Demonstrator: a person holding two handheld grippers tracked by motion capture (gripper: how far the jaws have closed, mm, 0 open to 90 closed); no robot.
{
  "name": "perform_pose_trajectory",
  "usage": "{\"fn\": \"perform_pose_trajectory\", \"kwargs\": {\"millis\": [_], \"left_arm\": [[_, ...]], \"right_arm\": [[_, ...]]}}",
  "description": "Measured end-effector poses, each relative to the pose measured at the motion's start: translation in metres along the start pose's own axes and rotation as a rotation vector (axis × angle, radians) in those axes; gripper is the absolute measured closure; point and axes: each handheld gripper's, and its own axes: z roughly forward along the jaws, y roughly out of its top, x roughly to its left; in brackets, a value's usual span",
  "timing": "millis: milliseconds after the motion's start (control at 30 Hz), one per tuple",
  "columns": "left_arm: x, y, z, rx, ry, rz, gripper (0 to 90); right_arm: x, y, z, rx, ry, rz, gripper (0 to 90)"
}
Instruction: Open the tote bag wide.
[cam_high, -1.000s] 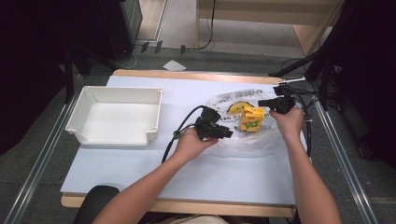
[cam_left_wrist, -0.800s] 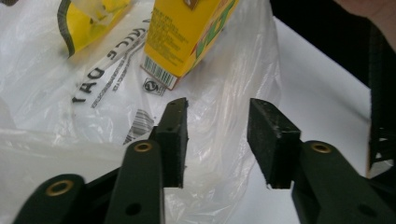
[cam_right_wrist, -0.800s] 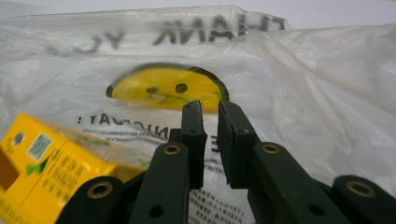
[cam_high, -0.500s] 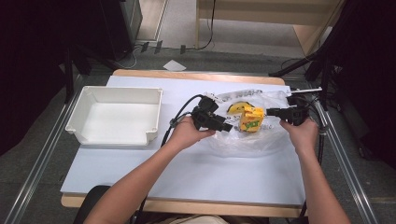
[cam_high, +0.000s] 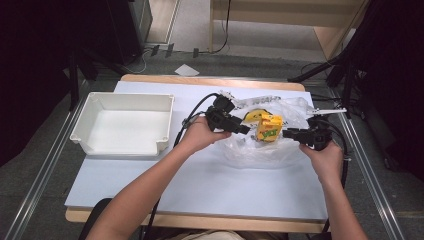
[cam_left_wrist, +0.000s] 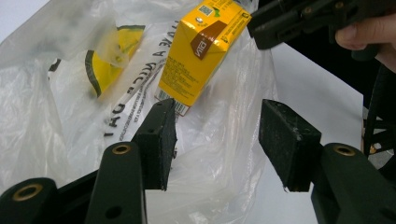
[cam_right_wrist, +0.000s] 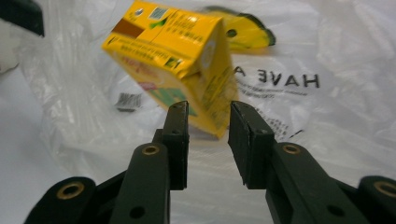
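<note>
Midway across the tabletop (cam_high: 200, 195), a yellow drink carton (cam_high: 269, 127) stands tilted on a crumpled clear plastic bag (cam_high: 280, 150), with a person's two hand-held claws facing it from either side. From the left, the left claw (cam_high: 239, 127) points at the carton with its jaws well apart; they have just been opening, and in the left gripper view the carton (cam_left_wrist: 201, 51) sits just beyond the tips, with only bag film (cam_left_wrist: 60, 116) between the pads. From the right, the right claw (cam_high: 291, 133) hangs just short of the carton, its jaws also parted and just lately opening; in the right gripper view the carton's lower corner (cam_right_wrist: 187, 60) shows above and behind the gap, and neither pad presses on it. The bag carries black printed lettering and a yellow-and-black round mark (cam_right_wrist: 243, 28) behind the carton. At the left end of the tabletop, well apart from the bag, sits a white tray (cam_high: 85, 135). Black cables trail from both claws toward the person's forearms, which come in from the near edge.
</note>
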Motion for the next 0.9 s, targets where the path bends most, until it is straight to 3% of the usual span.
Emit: {"fn": "perform_pose_trajectory", "kwargs": {"millis": [200,467,733,900], "left_arm": [[0.002,0.008,0.0,0.01,-0.003,0.043,43.4],[0.009,0.015,-0.001,0.006,-0.02,0.044,41.5],[0.013,0.028,0.001,0.001,-0.032,0.087,40.5],[0.015,0.036,0.008,0.026,-0.039,0.126,40.5]], "right_arm": [[0.013,-0.012,-0.001,-0.006,0.027,-0.016,62.2],[0.03,-0.026,-0.001,-0.008,0.056,-0.067,55.4],[0.036,-0.043,0.001,0.001,0.061,-0.07,53.8],[0.04,-0.049,0.001,0.006,0.067,-0.082,53.3]]}}
